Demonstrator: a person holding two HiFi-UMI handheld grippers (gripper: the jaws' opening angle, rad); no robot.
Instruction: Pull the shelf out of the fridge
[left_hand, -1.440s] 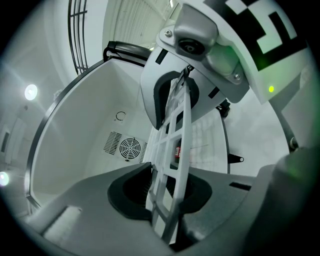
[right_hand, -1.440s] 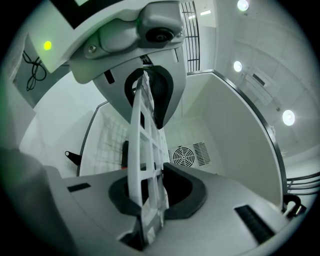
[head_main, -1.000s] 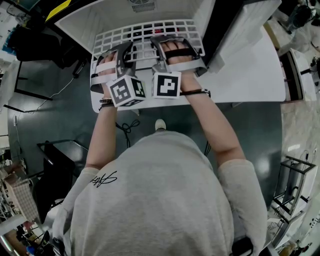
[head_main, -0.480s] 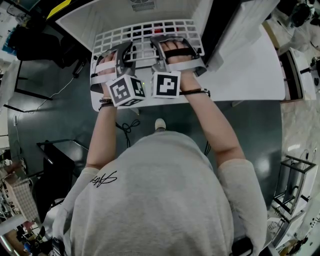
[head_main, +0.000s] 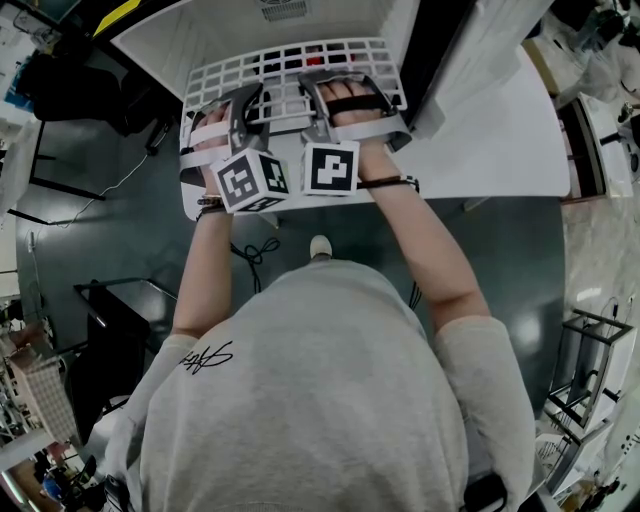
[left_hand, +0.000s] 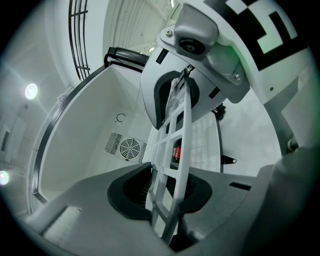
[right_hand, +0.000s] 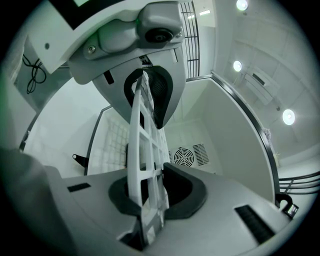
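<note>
The shelf (head_main: 290, 62) lies in the fridge (head_main: 170, 40), its front edge pinched between the nearly closed fingers of your left gripper (left_hand: 167, 150) and right gripper (right_hand: 150, 145). Pull one side ahead of the other and it can skew and jam beyond your fingers, or slip out of them.

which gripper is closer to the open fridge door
Right. The right gripper clamps the shelf on the side beside the open fridge door; the left gripper clamps the shelf's other side, further from the door.

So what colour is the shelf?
The shelf is white, a grid of open squares; the head view shows it best.
</note>
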